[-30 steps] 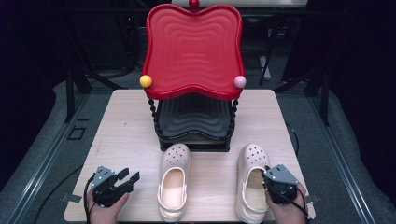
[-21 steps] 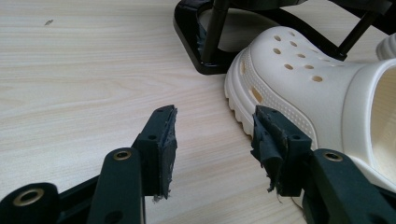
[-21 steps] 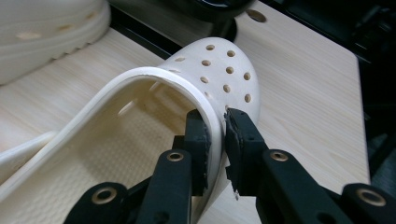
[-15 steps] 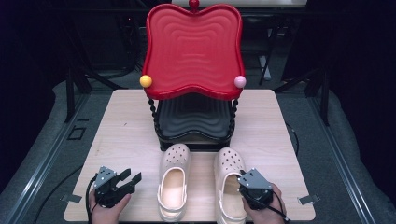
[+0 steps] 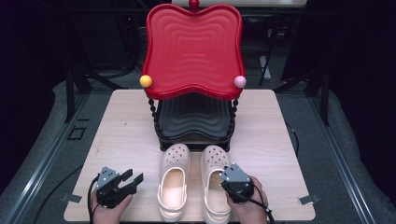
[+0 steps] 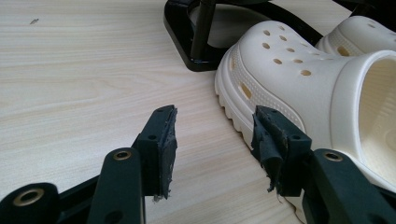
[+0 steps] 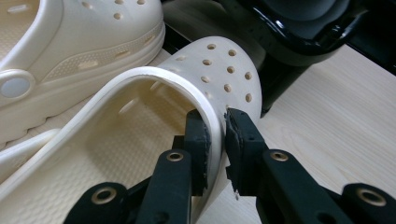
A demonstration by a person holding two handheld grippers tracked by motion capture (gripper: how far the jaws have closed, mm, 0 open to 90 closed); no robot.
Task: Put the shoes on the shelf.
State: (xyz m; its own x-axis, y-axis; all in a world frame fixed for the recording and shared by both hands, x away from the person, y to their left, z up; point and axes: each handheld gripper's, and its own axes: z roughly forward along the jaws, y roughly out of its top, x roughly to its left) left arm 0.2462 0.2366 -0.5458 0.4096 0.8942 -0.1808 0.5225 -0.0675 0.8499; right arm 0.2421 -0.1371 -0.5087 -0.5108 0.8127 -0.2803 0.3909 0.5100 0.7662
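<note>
Two cream clogs lie side by side at the table's front, toes toward the rack. My right gripper [image 5: 229, 181] is shut on the right clog [image 5: 213, 163], its jaws pinching the clog's outer side wall [image 7: 215, 133] at the opening's rim. The left clog [image 5: 174, 179] lies beside it, also seen in the left gripper view [image 6: 299, 74]. My left gripper [image 5: 132, 179] rests open near the front left, with bare table between its fingers and its right pad [image 6: 275, 140] close to the left clog's sole edge.
A two-tier rack stands at the table's middle back: a red wavy tray [image 5: 192, 51] on top, a black tray [image 5: 194, 116] below, with its black base [image 6: 187, 44] just ahead of the clogs' toes. The wooden table [image 5: 126, 135] ends just behind both hands.
My right gripper has dragged the right clog leftward until it lies close beside the left clog. The left gripper has stayed in place, open.
</note>
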